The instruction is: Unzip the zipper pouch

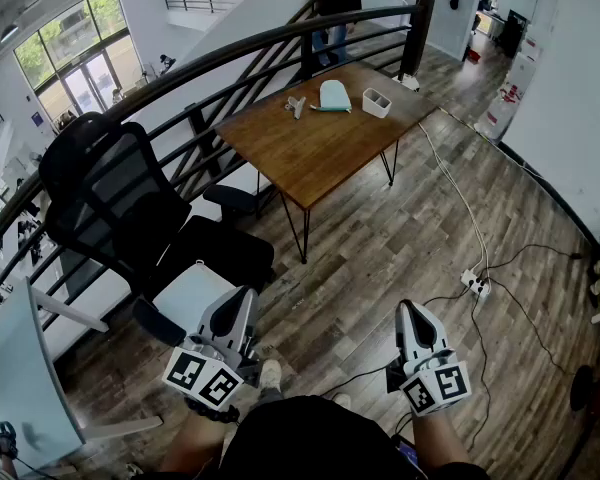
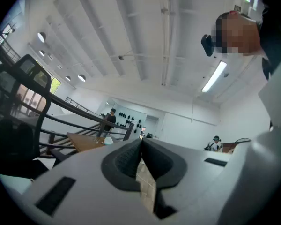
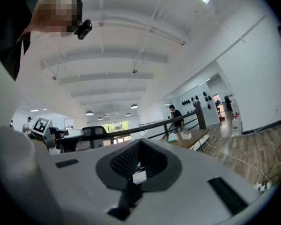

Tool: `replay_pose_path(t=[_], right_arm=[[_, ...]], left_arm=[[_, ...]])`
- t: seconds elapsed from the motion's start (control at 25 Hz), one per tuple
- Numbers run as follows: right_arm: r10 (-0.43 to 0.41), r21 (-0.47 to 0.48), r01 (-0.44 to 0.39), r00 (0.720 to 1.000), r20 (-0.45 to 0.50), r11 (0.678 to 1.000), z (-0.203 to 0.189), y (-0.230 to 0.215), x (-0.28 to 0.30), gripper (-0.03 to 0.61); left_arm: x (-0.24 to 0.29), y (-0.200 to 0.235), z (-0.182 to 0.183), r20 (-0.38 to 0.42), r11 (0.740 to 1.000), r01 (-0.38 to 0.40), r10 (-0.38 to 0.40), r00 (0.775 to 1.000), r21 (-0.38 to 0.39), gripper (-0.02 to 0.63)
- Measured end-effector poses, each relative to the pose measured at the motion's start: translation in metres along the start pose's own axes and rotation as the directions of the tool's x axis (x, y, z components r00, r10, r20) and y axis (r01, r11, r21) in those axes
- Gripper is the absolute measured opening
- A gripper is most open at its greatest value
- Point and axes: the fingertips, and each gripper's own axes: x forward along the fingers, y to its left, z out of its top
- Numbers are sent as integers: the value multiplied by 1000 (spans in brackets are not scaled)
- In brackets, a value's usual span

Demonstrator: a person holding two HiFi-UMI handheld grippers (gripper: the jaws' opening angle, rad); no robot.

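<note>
Left tool [image 1: 242, 306] and right tool [image 1: 413, 316]: both shut, empty, held low near body. Pouch [image 1: 334, 95] lies at far end of tabletop [image 1: 310, 158], well apart from tools (white box [image 1: 377, 102] beside it). Step closer first, then pin one end, pull tab. Wooden floor [image 1: 380, 238], black chair [image 1: 115, 203], railing [image 1: 230, 53].

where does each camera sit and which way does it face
Head view: on the head, looking steeply down at floor and table; left gripper and right gripper show.
Left gripper view: on that gripper, looking roughly level past its shut fingers toward the table.
Right gripper view: likewise, past its own shut fingers.
All share the table.
</note>
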Motion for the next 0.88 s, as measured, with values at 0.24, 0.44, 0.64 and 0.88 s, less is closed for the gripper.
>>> replay_pose_path(t=[0.24,0.44,0.64,0.88], right_arm=[[4,10,-4,1000,-10,1000,-2,4,7,-8],[3,3,-3,1000,-5,1000,-1,6,13,-8],[39,-24,-39,999,-5,999,-3,13,20,-5],[23,-43,-23,1000,-8,999,-3,12,35,-5]], left_arm=[[5,-5,-6,-23,999,39,-39,999,14,14],[11,3,-7,-42,999,42,-40,998,26,14],[16,11,-7,-54,996,26,-22,998,80,14],[24,21,-4,-67,990,28,-19,998,139,14]])
